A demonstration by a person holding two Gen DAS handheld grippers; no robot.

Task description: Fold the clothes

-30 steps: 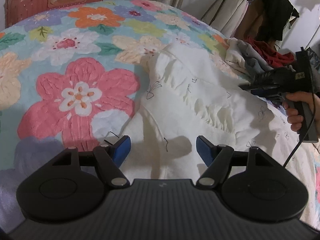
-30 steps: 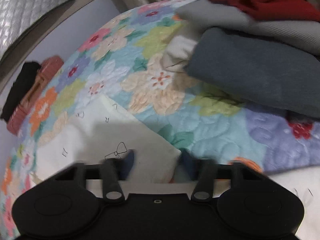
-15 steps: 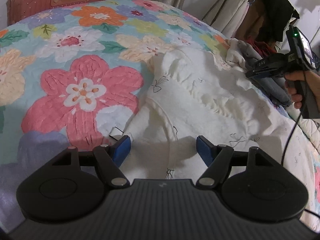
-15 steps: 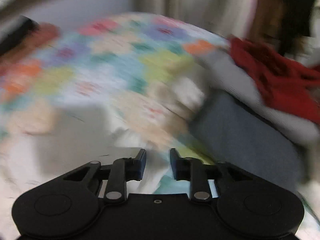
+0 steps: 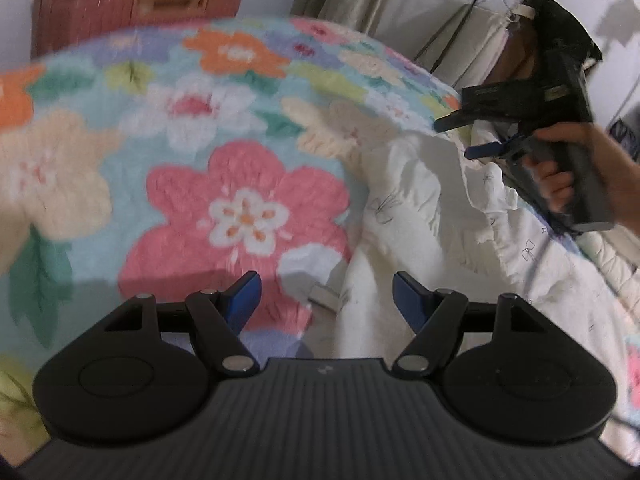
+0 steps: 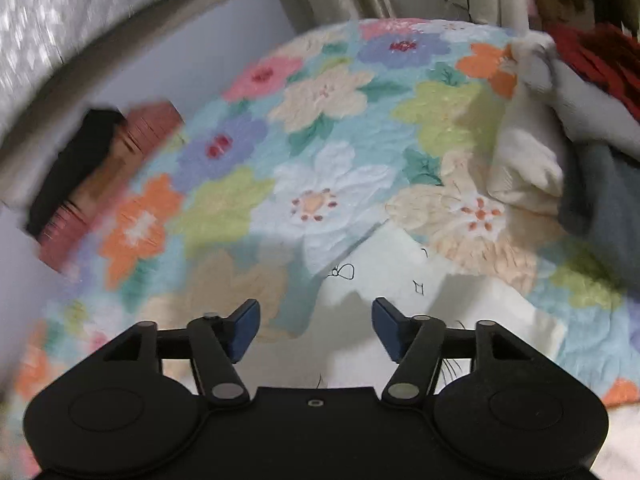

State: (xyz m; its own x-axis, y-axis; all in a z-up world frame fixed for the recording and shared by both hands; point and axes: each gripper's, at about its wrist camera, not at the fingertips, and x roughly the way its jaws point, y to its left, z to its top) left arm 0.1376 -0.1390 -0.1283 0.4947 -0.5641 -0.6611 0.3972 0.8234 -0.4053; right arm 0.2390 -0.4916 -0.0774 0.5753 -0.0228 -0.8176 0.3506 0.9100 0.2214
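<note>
A white garment [image 5: 440, 248] printed with small bows lies crumpled on the flowered quilt [image 5: 240, 200]. My left gripper [image 5: 327, 300] hovers open over the garment's left edge, where a small grey tag [image 5: 322, 295] shows between the blue fingertips. In the left wrist view my right gripper [image 5: 460, 140] is held by a hand [image 5: 560, 176] above the garment's far right part. In its own view the right gripper [image 6: 316, 326] is open and holds nothing. It sits just above a flat corner of the white garment [image 6: 384, 280].
A pile of clothes sits at the right of the bed: cream [image 6: 524, 168], grey [image 6: 580, 112], dark blue-grey [image 6: 608, 208], red [image 6: 600, 52]. A pink suitcase [image 5: 136, 8] with something black on top stands beyond the bed. Curtains and a clothes rack [image 5: 492, 12] stand behind.
The right gripper's fingers have spread from narrow to open, and it now faces the garment corner. The left view has swung left; its gripper stays open.
</note>
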